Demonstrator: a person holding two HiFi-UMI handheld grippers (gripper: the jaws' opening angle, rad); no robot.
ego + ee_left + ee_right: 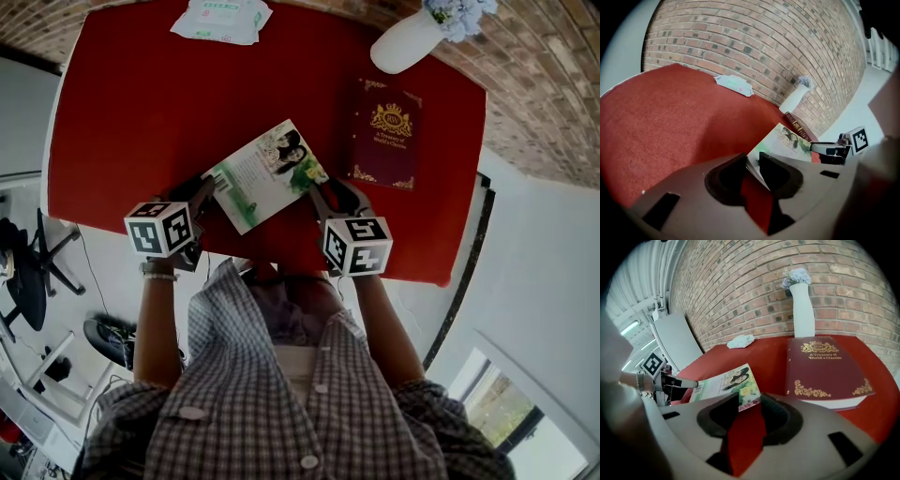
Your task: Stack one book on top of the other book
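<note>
Left claw [212, 189], right claw [325, 194] astride green book [267, 173]

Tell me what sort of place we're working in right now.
Probably an office or studio workroom. A red-covered table stands by a brick wall, office chairs sit on the floor to the left, and a white vase of flowers dresses the table.

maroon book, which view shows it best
The right gripper view: the maroon book sits close, cover and page edges clear. The head view shows the whole cover, smaller; the left gripper view only its far edge.
</note>
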